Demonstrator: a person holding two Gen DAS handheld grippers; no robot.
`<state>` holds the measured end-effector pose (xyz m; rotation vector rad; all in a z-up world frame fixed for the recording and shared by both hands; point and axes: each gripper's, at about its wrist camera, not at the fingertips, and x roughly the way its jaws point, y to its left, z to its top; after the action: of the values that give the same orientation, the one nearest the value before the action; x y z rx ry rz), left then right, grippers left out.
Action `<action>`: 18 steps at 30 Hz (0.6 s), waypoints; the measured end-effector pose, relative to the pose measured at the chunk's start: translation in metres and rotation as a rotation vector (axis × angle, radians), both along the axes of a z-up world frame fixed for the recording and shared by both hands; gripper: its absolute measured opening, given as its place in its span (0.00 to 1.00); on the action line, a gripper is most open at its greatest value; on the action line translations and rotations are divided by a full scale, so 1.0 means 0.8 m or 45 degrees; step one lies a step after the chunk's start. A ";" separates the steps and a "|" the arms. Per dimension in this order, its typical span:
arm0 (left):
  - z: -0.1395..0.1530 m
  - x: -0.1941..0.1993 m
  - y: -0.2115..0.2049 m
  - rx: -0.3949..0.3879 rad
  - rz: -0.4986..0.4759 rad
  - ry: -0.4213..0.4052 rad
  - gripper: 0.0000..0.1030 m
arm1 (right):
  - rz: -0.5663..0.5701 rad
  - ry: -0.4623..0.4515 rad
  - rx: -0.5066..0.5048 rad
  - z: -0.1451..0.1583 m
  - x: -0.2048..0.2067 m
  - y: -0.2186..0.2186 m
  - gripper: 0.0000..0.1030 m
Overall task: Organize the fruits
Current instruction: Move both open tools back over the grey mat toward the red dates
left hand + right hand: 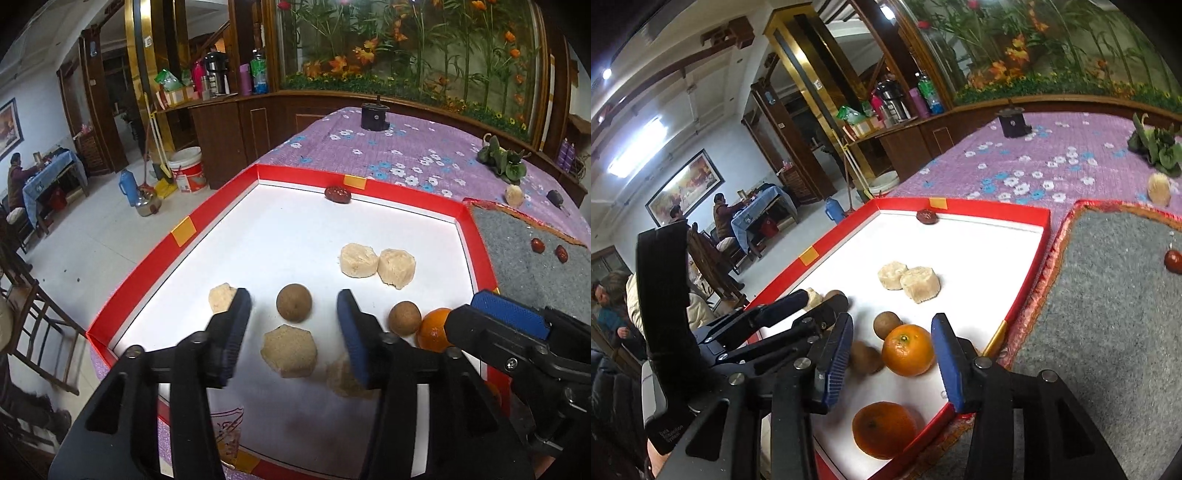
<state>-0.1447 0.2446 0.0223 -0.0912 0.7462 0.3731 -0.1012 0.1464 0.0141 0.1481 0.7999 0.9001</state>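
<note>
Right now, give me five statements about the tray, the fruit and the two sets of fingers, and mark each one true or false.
1. The red-walled tray has a white floor. True.
2. Two oranges lie in the tray. True: one orange sits between the right gripper's fingers, another orange nearer the camera.
3. The left gripper is clamped on a brown round fruit. False: its fingers stand apart, touching nothing.
4. All red dates are inside the tray. False: one red date is inside; two lie on the grey mat.
5. The tablecloth is plain green. False: purple with flowers.
</note>
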 end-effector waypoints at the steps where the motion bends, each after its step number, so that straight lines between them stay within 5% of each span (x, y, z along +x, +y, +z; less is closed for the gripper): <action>1: 0.000 0.000 0.001 -0.005 -0.001 -0.001 0.51 | -0.006 0.009 0.002 -0.001 0.002 -0.001 0.41; 18: 0.015 0.002 -0.041 0.062 -0.081 0.009 0.51 | -0.111 0.109 0.138 -0.001 0.015 -0.040 0.42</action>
<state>-0.1431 0.2121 0.0346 -0.0203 0.7448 0.3309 -0.0895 0.1144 0.0137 0.3158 0.8185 0.8594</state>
